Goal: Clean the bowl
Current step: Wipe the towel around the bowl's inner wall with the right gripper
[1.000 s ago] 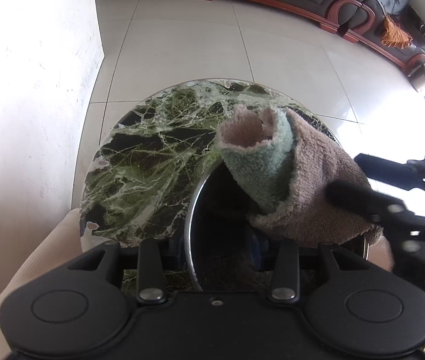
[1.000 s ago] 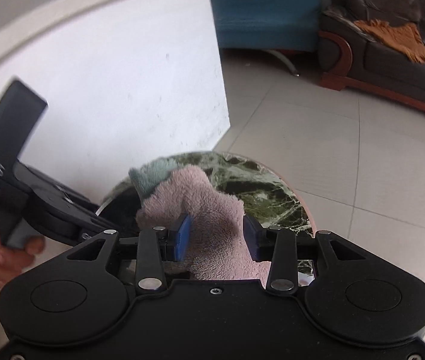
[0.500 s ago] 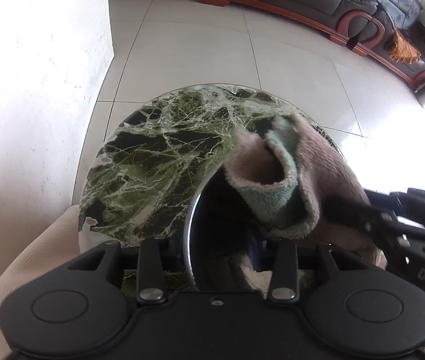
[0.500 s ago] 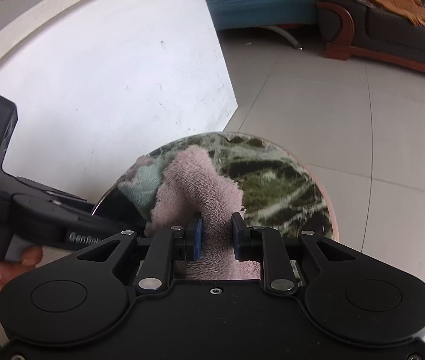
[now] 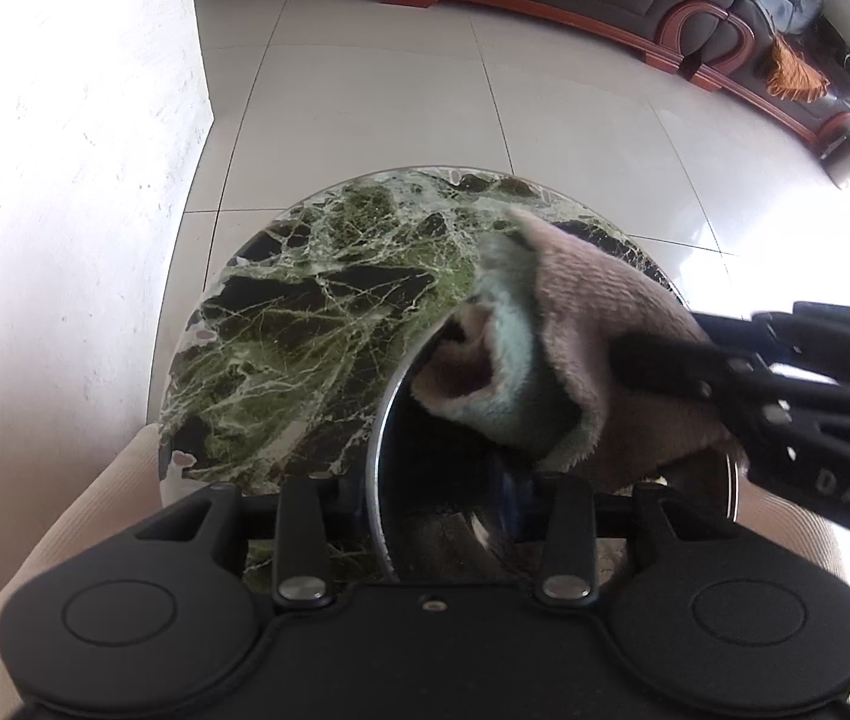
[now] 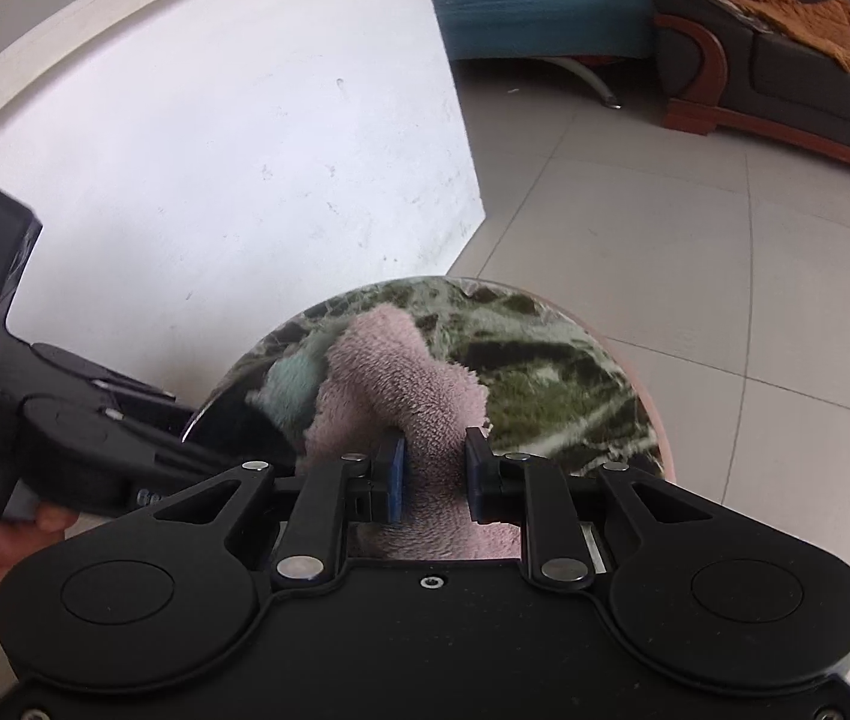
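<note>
We count one bowl [image 5: 401, 480], one cloth [image 6: 401, 396], one table [image 5: 317, 324]. Our right gripper [image 6: 433, 471] clamps the cloth, the left gripper [image 5: 442, 516] pinches the bowl's rim; "DAS" shows.

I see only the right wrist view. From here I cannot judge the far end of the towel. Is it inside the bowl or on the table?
Observer: In the left wrist view, the towel's rolled end lies across the bowl's far rim and droops inside, not onto the table.
Operator: Does the left hand-held gripper hold the bowl?
Observer: The left hand-held gripper straddles the near rim, with one finger outside and the blue pad inside. I cannot tell whether they pinch it.
</note>
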